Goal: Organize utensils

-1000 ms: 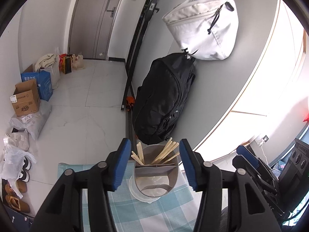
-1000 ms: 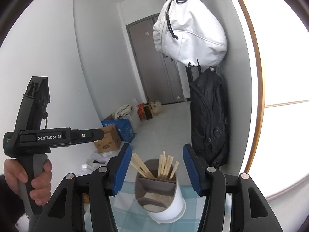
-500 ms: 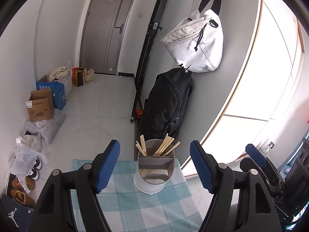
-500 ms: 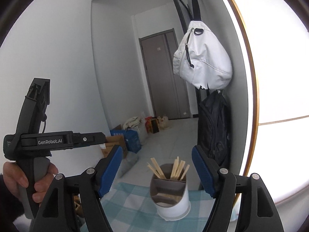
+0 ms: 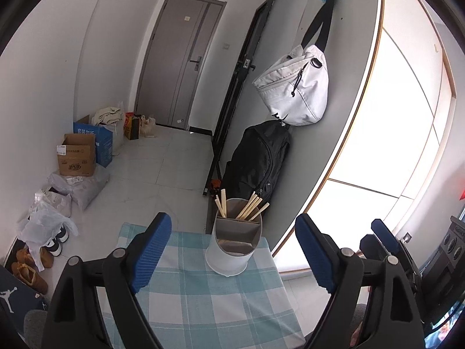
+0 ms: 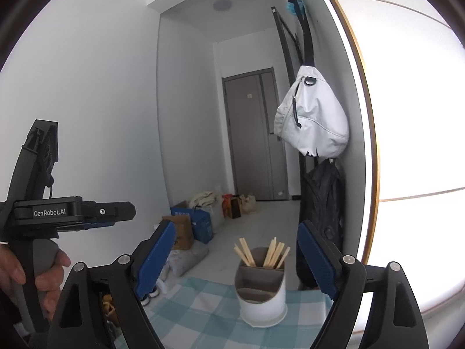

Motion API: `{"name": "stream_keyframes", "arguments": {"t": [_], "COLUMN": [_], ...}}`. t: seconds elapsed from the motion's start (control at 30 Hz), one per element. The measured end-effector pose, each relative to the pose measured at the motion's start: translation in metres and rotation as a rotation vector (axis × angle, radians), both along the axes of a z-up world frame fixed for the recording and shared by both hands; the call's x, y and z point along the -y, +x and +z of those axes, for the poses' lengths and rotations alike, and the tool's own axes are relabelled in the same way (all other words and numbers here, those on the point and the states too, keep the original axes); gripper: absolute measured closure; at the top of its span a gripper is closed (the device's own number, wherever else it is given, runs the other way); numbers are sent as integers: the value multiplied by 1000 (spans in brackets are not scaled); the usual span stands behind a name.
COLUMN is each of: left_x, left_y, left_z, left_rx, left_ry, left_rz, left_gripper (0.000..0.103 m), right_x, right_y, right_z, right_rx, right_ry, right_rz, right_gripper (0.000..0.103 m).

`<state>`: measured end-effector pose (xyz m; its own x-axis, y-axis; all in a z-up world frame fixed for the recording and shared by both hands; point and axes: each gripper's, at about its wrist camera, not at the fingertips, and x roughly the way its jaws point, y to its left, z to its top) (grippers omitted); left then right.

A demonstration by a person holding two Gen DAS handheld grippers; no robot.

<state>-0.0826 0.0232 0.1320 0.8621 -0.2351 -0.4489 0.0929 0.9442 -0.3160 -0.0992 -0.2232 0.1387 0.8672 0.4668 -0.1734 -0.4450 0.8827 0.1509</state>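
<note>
My left tongs (image 5: 232, 250) opening, blue pads wide apart, nothing gripped. My right tongs (image 6: 234, 257) opening too, nothing between pads. Utensil holder (image 5: 232, 247) stands upright on checked cloth (image 5: 203, 305) near table's far edge, toward far right corner, apart from both tongs. Wooden chopsticks (image 5: 247, 208) stand tilted in holder's rear compartment; front compartments' contents I cannot tell. From right wrist view: my left hand (image 6: 37, 279) wrapped around left tongs' handle, off to left. White bag (image 5: 293, 93) hangs on wall above black backpack (image 5: 258, 160).
</note>
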Motion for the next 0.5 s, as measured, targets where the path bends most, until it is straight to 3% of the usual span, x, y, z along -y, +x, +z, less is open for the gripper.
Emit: {"name": "stream_keyframes", "arguments": {"t": [0.2, 0.33, 0.5], "left_x": [-14, -13, -7], "left_y": [-10, 2, 11], "left_z": [-41, -65, -82], "left_rx": [34, 30, 34], "left_ry": [31, 77, 142], "left_rz": [94, 106, 118], "left_gripper": [18, 18, 18], "right_x": [-5, -11, -12], "right_y": [-23, -24, -16], "right_z": [-38, -60, -64], "right_rx": [36, 29, 26], "right_ry": [-49, -113, -117], "right_rz": [-31, -73, -80], "right_gripper": [5, 5, 5]}}
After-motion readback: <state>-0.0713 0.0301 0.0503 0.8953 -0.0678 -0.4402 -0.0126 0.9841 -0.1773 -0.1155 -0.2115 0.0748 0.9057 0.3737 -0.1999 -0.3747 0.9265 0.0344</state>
